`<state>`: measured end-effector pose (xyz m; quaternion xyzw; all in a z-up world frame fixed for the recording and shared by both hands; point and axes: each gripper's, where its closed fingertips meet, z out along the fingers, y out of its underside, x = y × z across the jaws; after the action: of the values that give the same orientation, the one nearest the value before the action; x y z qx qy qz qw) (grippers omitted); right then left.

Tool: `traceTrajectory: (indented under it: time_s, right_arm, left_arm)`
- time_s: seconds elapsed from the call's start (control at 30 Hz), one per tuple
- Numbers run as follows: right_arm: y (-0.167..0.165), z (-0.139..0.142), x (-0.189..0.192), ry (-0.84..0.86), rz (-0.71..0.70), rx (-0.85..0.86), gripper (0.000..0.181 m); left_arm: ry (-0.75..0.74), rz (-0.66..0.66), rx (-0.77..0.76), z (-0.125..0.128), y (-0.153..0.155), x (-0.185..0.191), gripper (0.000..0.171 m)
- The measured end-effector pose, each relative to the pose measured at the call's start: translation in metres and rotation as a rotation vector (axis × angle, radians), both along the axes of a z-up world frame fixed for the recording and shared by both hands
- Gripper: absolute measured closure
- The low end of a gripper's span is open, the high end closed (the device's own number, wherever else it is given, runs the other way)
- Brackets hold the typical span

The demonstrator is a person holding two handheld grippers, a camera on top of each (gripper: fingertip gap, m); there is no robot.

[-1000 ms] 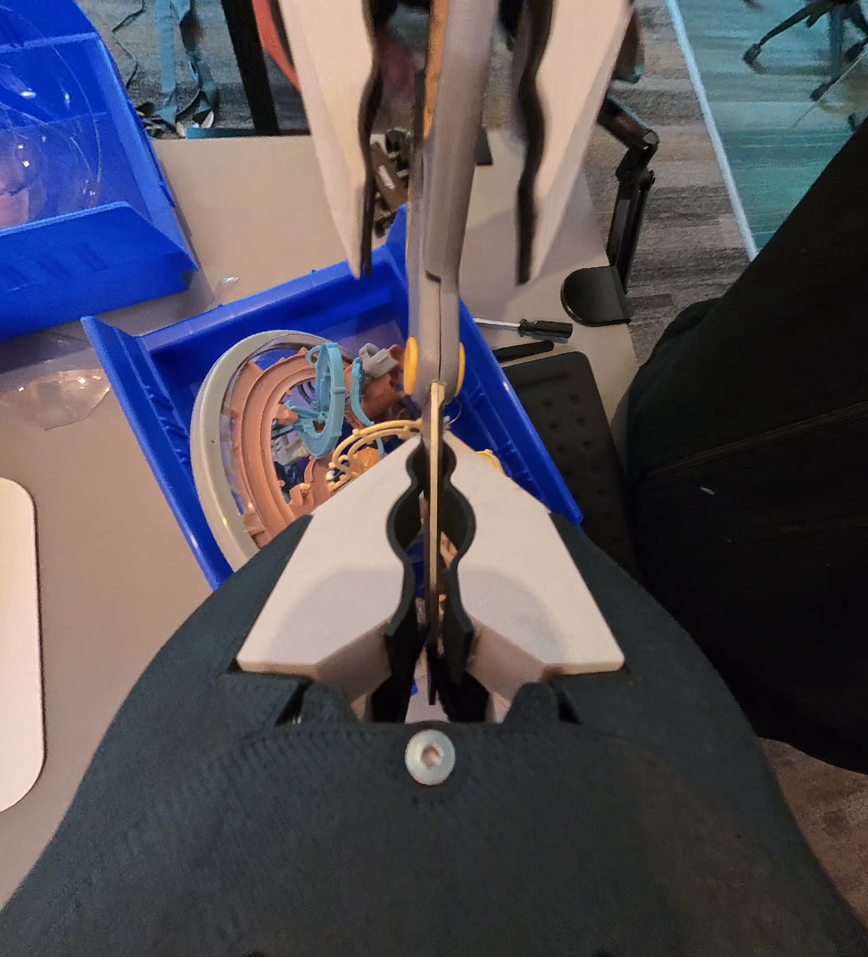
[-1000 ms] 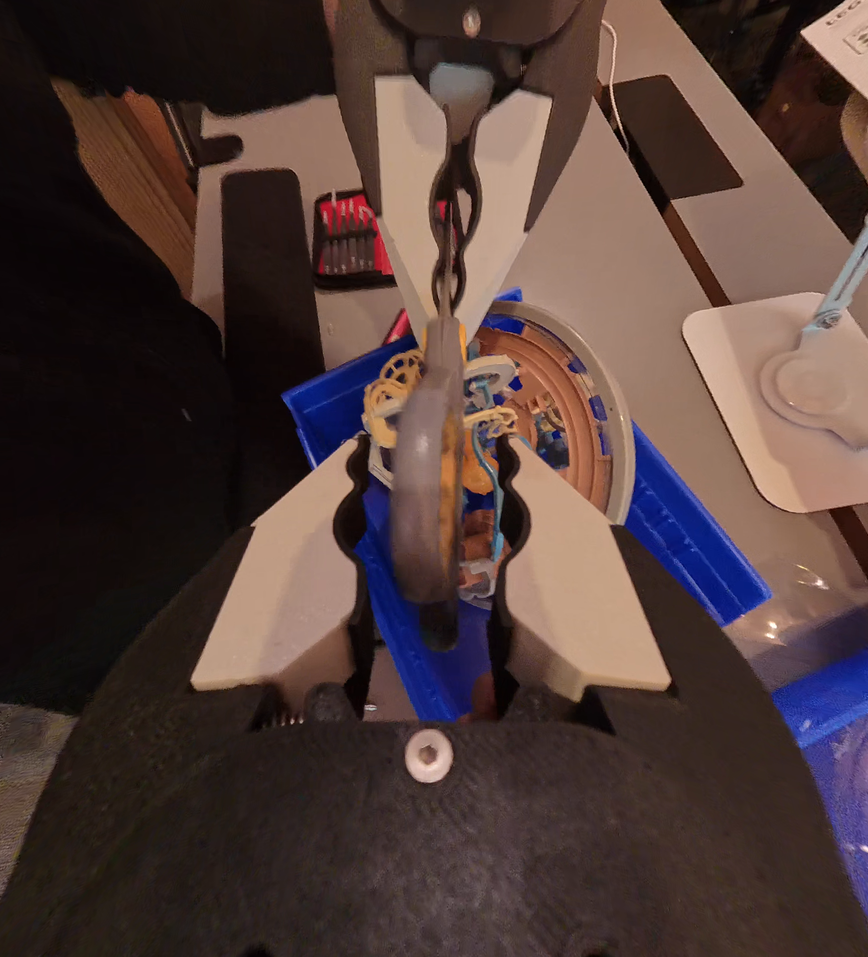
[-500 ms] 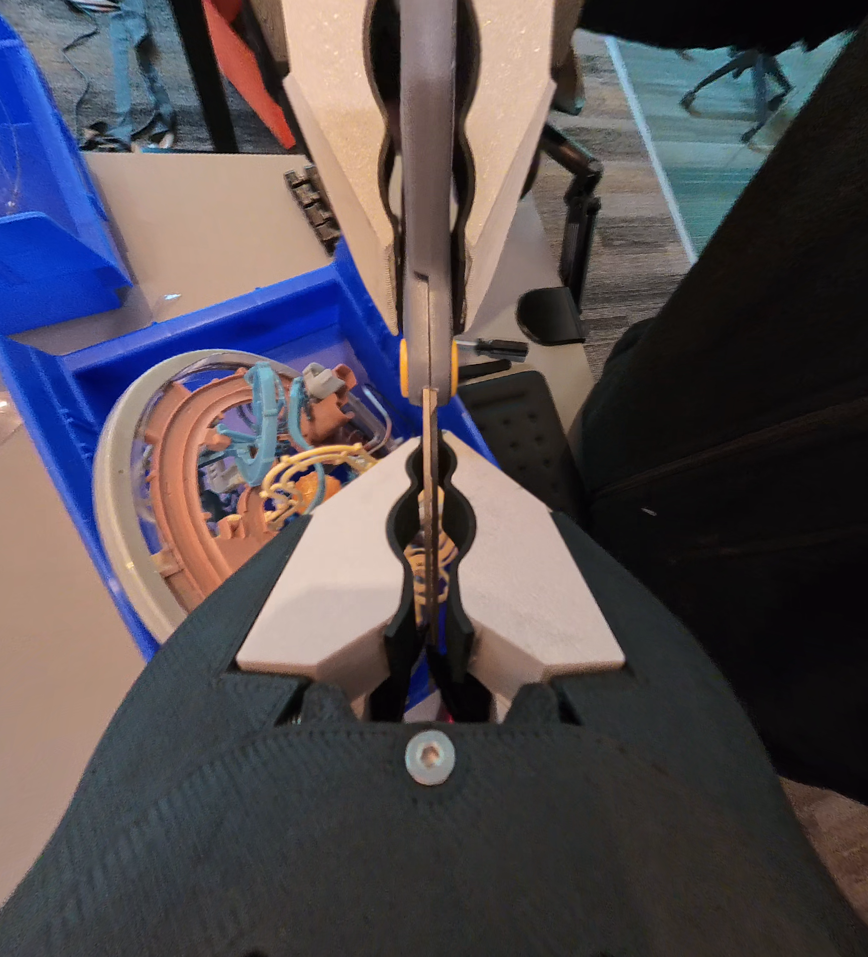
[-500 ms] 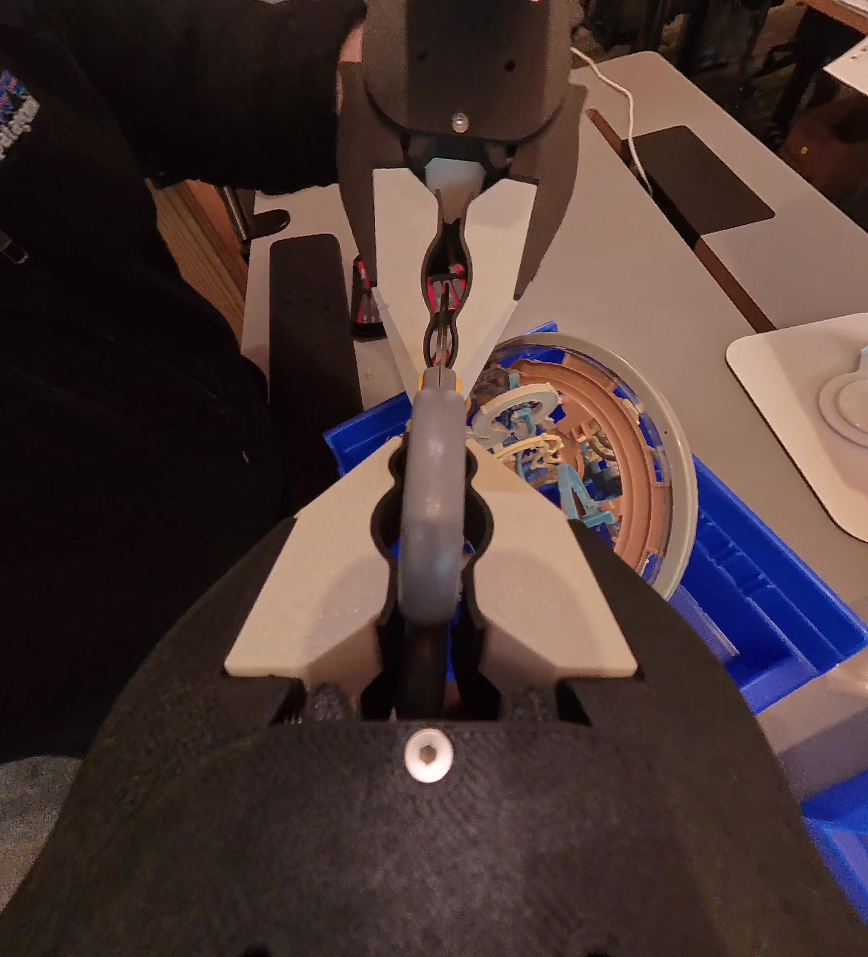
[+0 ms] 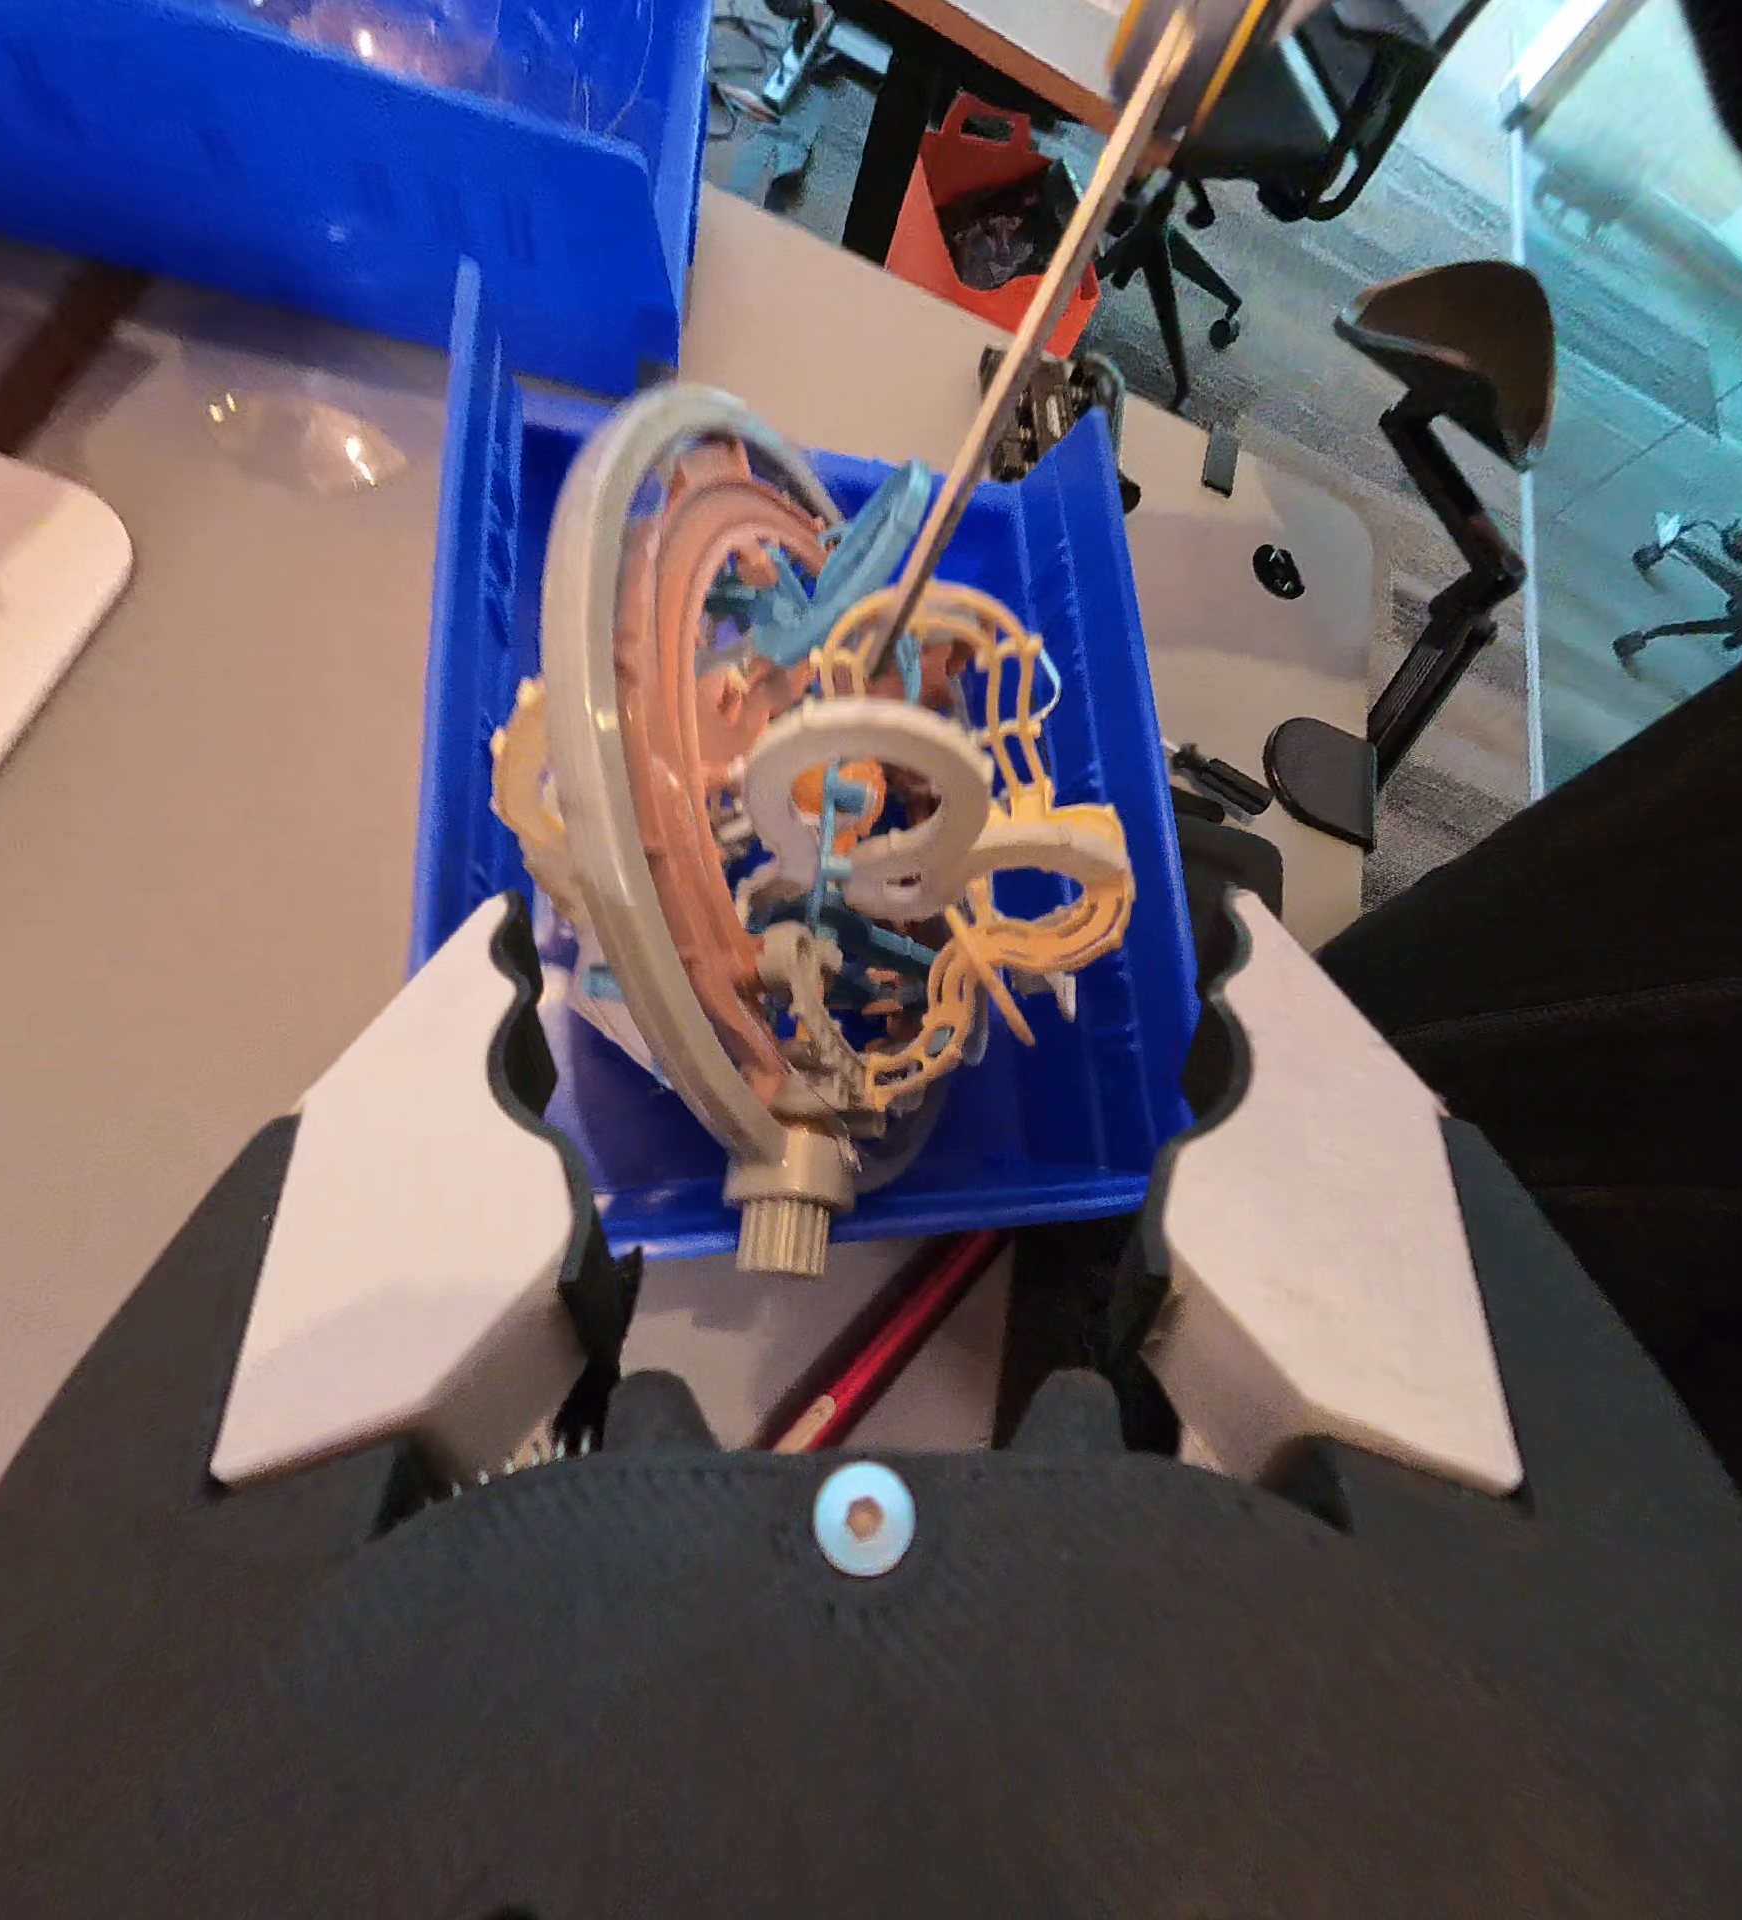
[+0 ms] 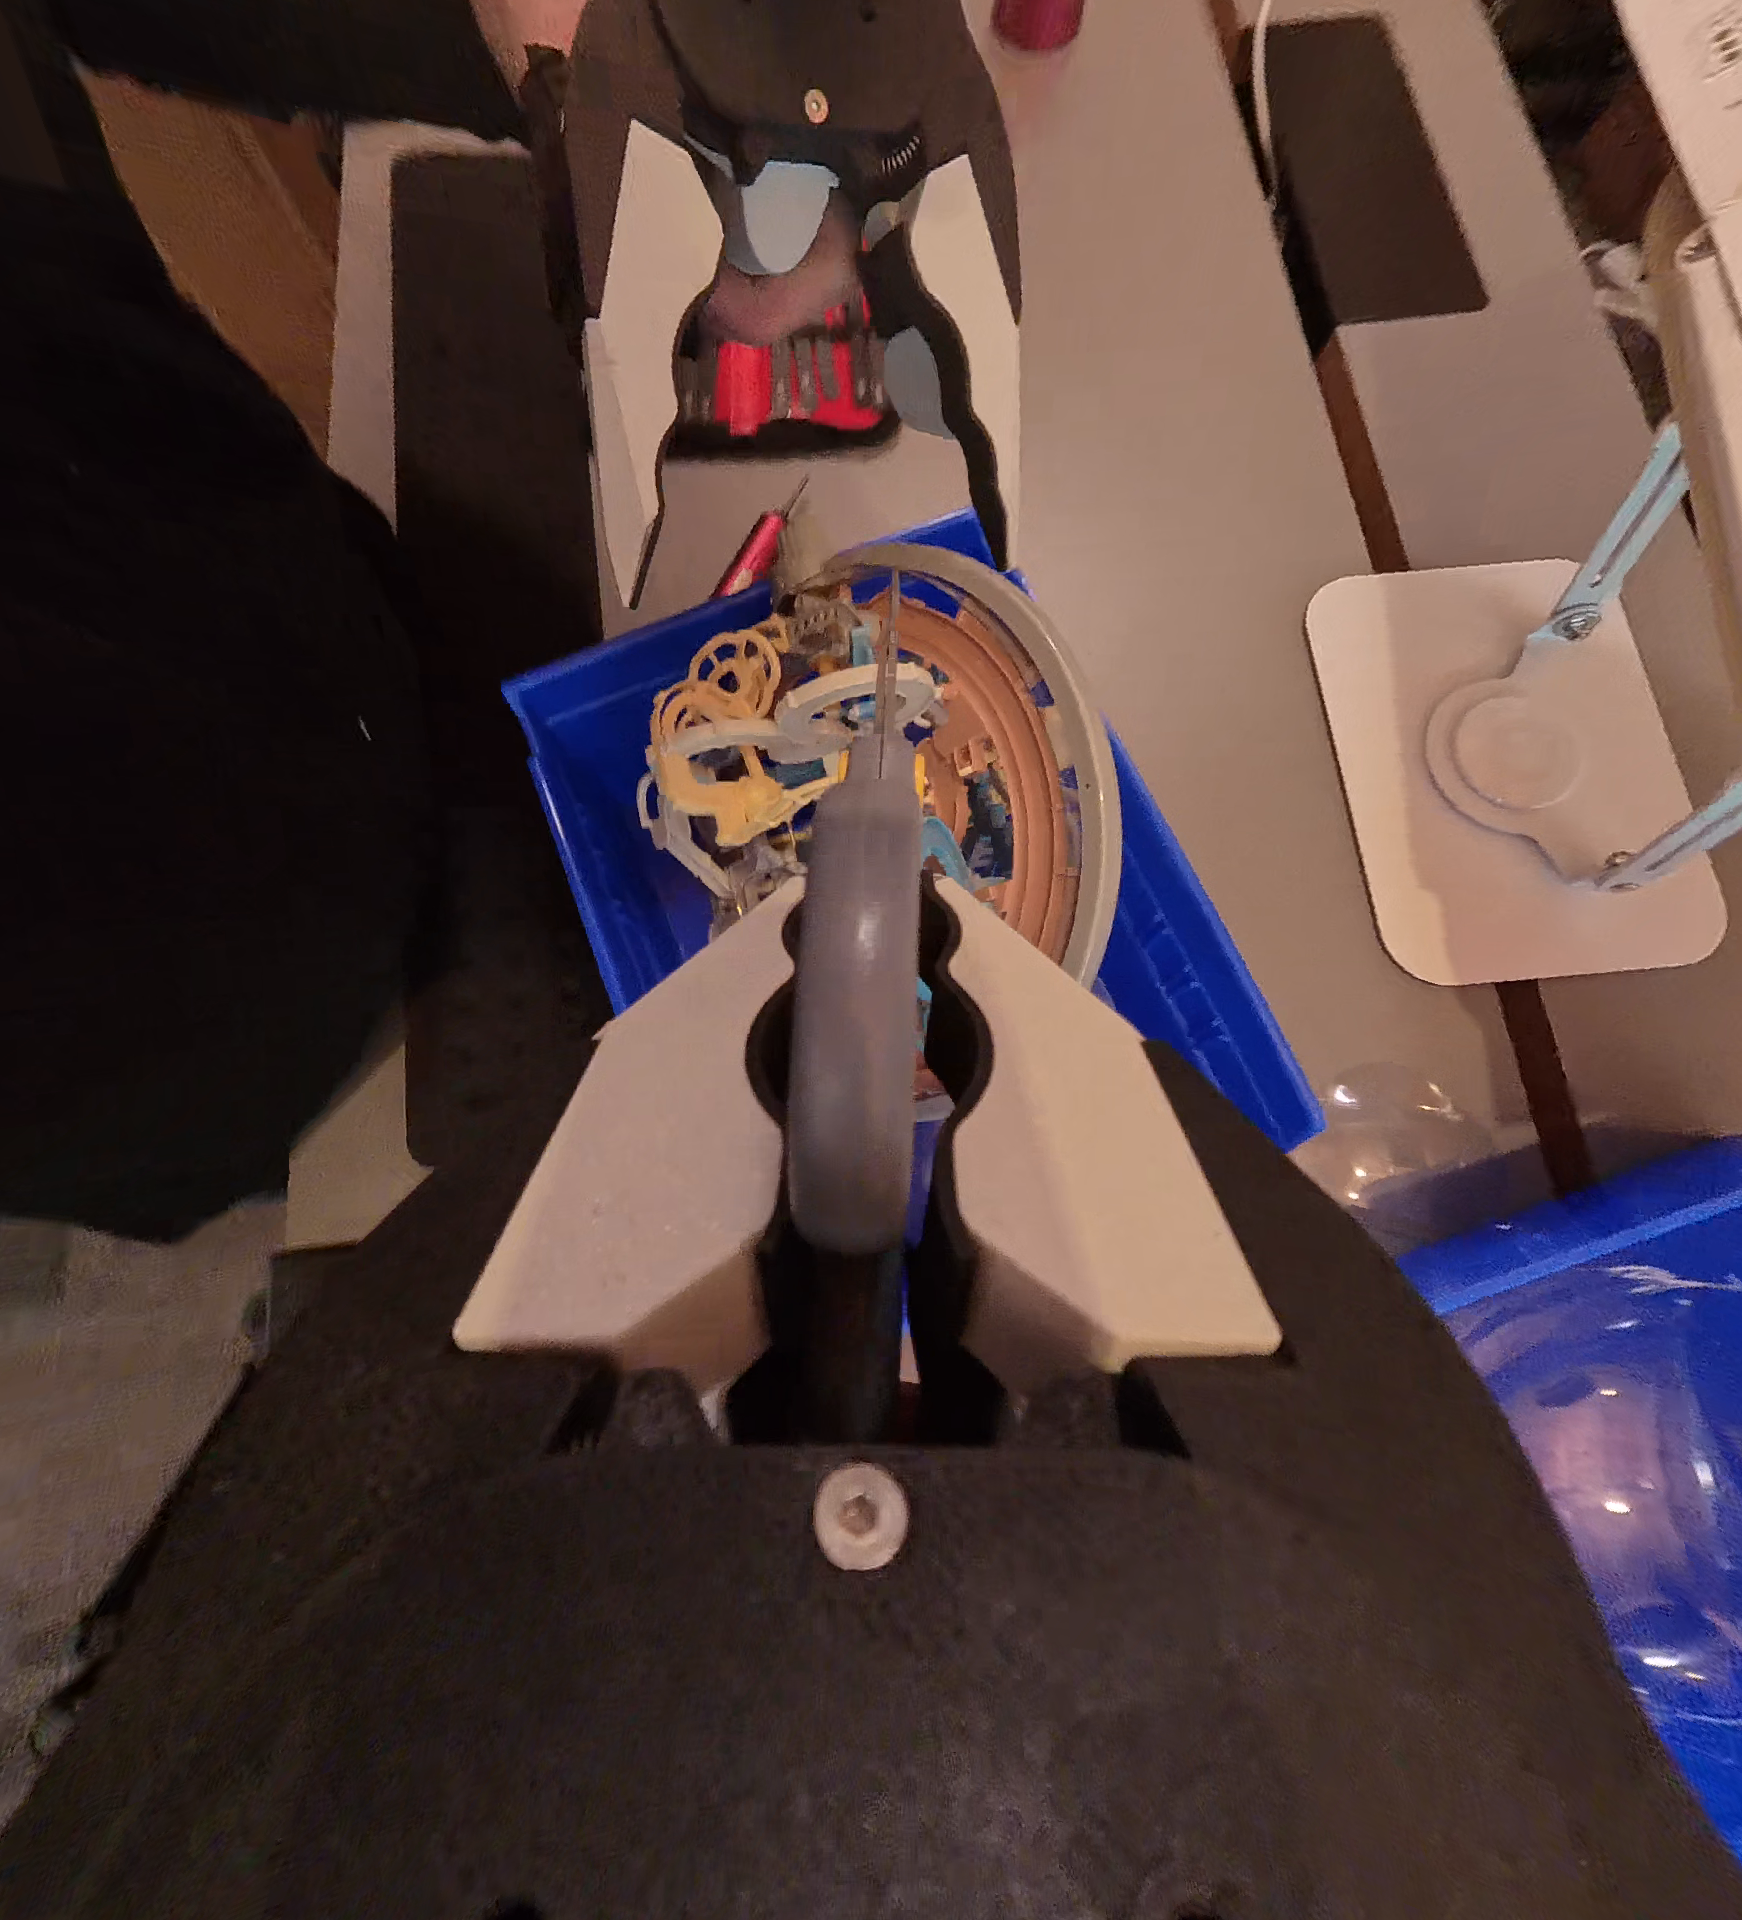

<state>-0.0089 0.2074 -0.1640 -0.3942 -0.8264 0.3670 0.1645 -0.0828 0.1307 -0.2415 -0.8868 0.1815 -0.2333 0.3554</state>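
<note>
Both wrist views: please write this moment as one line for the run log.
left gripper: open, empty | right gripper: shut on grey-handled tool | tool tip: inside maze toy | toy: in blue bin

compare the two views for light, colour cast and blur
Left wrist view: cool daylight, motion blur smearing the skeletal plastic maze ball and the small blue plastic bin under it, wide-angle bending at the edges, left gripper sharper. Right wrist view: dim, warm orange cast, softer overall, the right gripper clamping the grey-handled scissors, glints on the clear plastic dome.
</note>
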Motion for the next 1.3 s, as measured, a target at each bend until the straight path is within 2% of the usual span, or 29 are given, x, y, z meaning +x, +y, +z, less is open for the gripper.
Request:
traceTrajectory:
  time_s: [0.1, 0.17, 0.27, 0.4, 0.57, 0.8, 0.97, 1.13, 1.3]
  right_arm:
    - [0.001, 0.000, -0.015, -0.069, 0.079, 0.078, 0.166]
    - [0.002, -0.001, -0.026, -0.115, 0.122, 0.108, 0.166]
    - [0.004, -0.010, -0.033, -0.227, 0.194, 0.133, 0.166]
    - [0.005, -0.020, -0.043, -0.323, 0.266, 0.172, 0.167]
    - [-0.003, -0.030, -0.049, -0.400, 0.345, 0.199, 0.167]
    - [0.002, -0.029, -0.053, -0.465, 0.435, 0.179, 0.166]
    - [0.005, -0.037, -0.055, -0.577, 0.435, 0.058, 0.167]
    - [0.001, -0.044, -0.052, -0.589, 0.475, 0.096, 0.167]
    - [0.001, -0.046, -0.053, -0.636, 0.469, 0.044, 0.167]
  left_arm:
    - [-0.005, 0.040, -0.029, -0.026, -0.009, 0.000, 0.053]
    - [-0.057, 0.063, -0.029, -0.034, -0.012, 0.006, 0.058]
    - [-0.023, 0.085, -0.002, -0.043, -0.011, 0.008, 0.066]
    - [0.034, 0.087, 0.050, -0.048, -0.007, 0.011, 0.078]
    - [0.025, 0.069, 0.077, -0.047, 0.000, 0.015, 0.079]
    - [0.059, 0.020, 0.102, -0.047, 0.002, 0.020, 0.080]
    - [0.072, -0.005, 0.082, -0.053, -0.001, 0.024, 0.081]
    - [0.095, -0.013, 0.082, -0.061, 0.000, 0.031, 0.084]
    - [0.123, -0.018, 0.086, -0.063, 0.000, 0.030, 0.083]
